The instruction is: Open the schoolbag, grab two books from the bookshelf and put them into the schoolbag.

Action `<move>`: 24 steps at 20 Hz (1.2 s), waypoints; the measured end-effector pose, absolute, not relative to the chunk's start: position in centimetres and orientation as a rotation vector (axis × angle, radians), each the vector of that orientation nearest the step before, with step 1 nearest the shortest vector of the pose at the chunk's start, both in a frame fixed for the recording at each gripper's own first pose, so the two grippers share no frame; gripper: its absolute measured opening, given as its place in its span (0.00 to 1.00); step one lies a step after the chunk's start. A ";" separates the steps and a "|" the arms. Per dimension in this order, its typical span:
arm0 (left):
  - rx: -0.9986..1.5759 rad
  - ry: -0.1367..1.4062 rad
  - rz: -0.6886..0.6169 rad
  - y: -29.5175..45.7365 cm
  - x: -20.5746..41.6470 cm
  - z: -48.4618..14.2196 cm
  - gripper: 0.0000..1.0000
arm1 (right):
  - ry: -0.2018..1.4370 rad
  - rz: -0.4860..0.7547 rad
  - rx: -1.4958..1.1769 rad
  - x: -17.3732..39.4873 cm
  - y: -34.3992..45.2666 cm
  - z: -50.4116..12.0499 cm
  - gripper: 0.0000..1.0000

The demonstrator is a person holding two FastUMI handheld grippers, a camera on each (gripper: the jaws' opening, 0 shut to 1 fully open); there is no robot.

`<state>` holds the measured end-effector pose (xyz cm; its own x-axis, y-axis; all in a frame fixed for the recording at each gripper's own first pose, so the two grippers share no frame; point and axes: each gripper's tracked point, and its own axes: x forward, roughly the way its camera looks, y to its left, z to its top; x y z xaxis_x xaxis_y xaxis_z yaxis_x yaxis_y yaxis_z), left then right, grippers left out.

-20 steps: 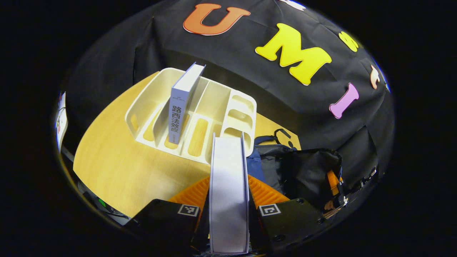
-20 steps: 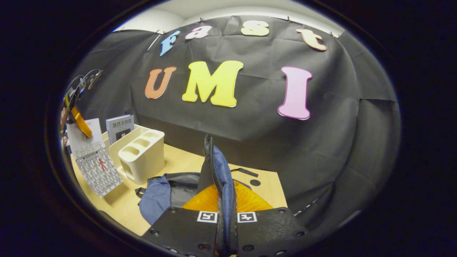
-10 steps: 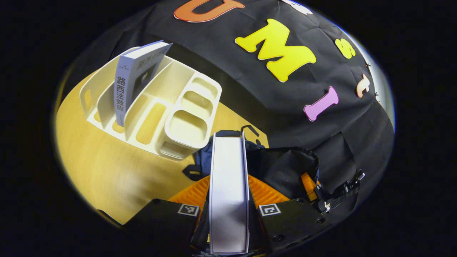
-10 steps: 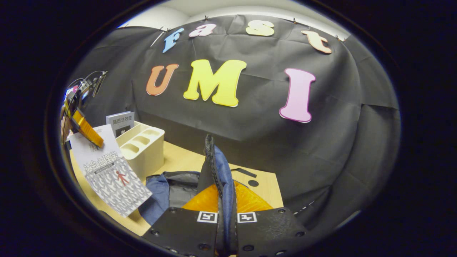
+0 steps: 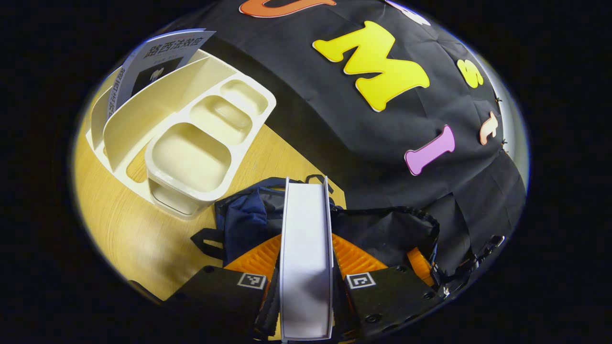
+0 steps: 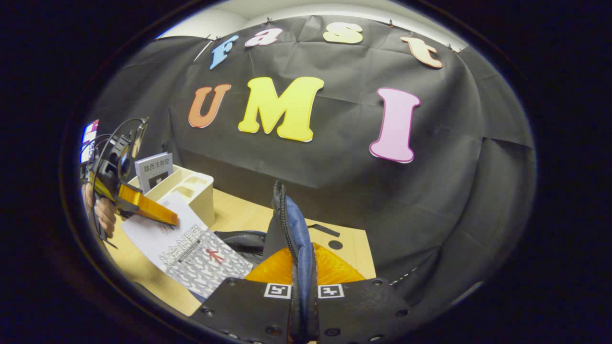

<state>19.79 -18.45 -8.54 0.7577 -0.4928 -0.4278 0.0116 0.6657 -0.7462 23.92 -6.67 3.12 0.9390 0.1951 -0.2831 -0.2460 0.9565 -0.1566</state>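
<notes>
Book [image 5: 306, 253] clamped edge-on between both fingers of left gripper [image 5: 306, 267], tilted over open mouth of schoolbag [image 5: 382, 229]; in right gripper view, same book [image 6: 201, 253] slanting down toward bag, just beside it. Right gripper [image 6: 302, 282] closed on schoolbag's zippered edge [image 6: 287, 224], held upright. Second book [image 5: 153, 57] standing in cream bookshelf [image 5: 191, 143], back-left on wooden table [image 5: 124, 229]. Bare tabletop btwn shelf & bag. Black cloth wall close behind.
</notes>
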 end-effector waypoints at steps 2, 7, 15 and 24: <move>-0.864 0.664 -0.326 -19.5 20.6 -8.8 0.47 | 0.270 0.231 -0.194 23.9 -6.5 3.2 0.09; -0.964 0.662 -0.337 -22.8 22.6 -10.7 0.47 | 0.270 0.242 -0.189 23.9 -6.1 3.3 0.06; -0.782 0.568 -0.286 -25.7 23.5 -14.1 0.47 | 0.244 0.234 -0.125 23.4 -5.7 3.8 0.05; -0.841 0.479 -0.243 -31.8 23.8 -16.0 0.47 | 0.201 0.201 0.003 22.9 -5.3 4.9 0.05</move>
<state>23.75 -31.80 -15.96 0.8673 -0.3902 -0.3091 0.0197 0.6474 -0.7619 22.85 -5.31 4.88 0.9599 0.1987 -0.1977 -0.1981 0.9799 0.0232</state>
